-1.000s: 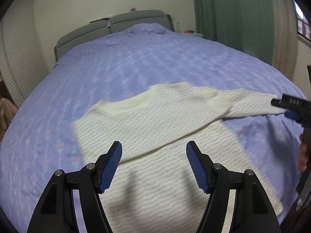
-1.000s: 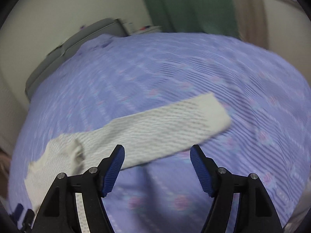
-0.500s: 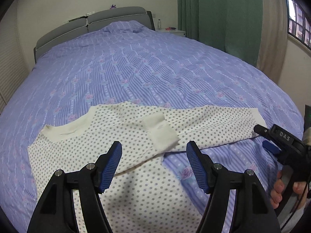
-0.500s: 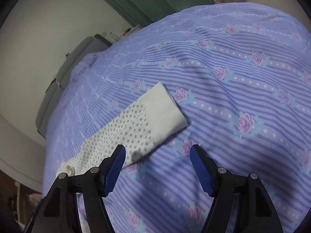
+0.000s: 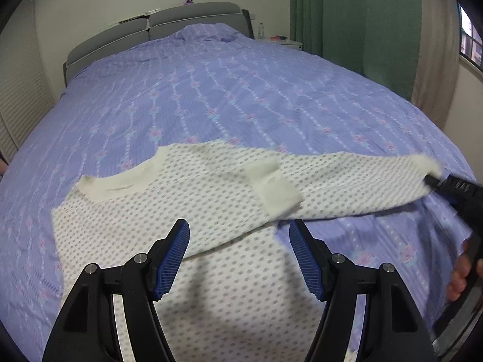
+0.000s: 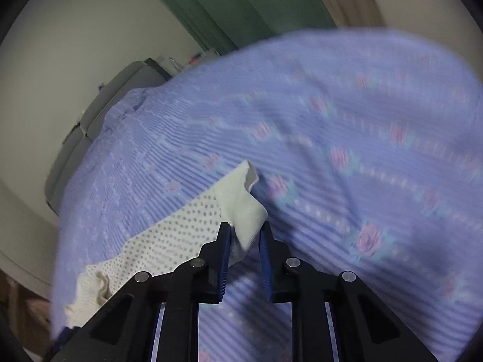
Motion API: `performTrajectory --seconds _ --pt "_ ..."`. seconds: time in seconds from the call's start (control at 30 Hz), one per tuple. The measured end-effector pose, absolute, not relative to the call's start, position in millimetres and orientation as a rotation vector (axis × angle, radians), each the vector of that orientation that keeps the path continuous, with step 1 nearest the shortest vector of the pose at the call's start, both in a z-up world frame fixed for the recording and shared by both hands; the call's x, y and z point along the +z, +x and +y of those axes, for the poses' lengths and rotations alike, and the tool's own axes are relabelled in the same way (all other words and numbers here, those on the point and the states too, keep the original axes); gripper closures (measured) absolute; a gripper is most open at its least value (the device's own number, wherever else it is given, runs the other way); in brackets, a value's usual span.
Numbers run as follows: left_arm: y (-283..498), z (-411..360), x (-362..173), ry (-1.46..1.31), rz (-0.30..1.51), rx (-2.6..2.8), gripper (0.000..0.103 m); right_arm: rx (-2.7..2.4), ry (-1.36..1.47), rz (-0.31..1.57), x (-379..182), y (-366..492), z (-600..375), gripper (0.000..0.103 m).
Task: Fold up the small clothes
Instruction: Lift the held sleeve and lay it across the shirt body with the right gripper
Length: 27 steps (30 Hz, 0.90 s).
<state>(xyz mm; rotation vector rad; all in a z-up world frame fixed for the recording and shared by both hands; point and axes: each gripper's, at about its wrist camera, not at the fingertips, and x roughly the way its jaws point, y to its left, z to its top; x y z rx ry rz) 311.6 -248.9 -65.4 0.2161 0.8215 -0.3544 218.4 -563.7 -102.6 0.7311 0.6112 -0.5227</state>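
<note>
A cream sweater with grey dots (image 5: 187, 211) lies flat on the purple bedspread. One sleeve is folded across its chest, its plain cuff (image 5: 273, 187) near the middle. My left gripper (image 5: 238, 250) is open and empty, hovering over the sweater's lower body. The other sleeve (image 5: 362, 181) stretches to the right, slightly lifted. My right gripper (image 6: 244, 241) is shut on that sleeve's cream cuff (image 6: 244, 208); it also shows at the right edge of the left wrist view (image 5: 452, 187).
The floral purple bedspread (image 5: 226, 90) covers a large bed with a grey headboard (image 5: 157, 27). A green curtain (image 5: 356, 24) and a nightstand (image 5: 283, 40) stand at the far right. A window (image 5: 469, 42) is at the right edge.
My right gripper closed on the outstretched sleeve's cuff and lifted it a little. My left gripper stayed open and shifted slightly over the sweater.
</note>
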Motion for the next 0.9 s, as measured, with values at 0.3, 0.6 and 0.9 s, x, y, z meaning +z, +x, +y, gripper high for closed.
performTrajectory --seconds 0.3,0.6,0.9 --pt "312.0 -156.5 -48.9 0.105 0.853 -0.205 0.035 -0.494 0.304 0.526 8.3 259.2 -493.8 0.087" --pt "299.1 -63.8 -24.5 0.082 0.816 -0.039 0.033 -0.211 -0.031 0.450 91.2 321.6 -359.2 0.088" --pt "289.8 26.8 -42.1 0.064 0.837 0.119 0.033 0.122 -0.293 0.570 47.6 358.5 -179.1 0.089"
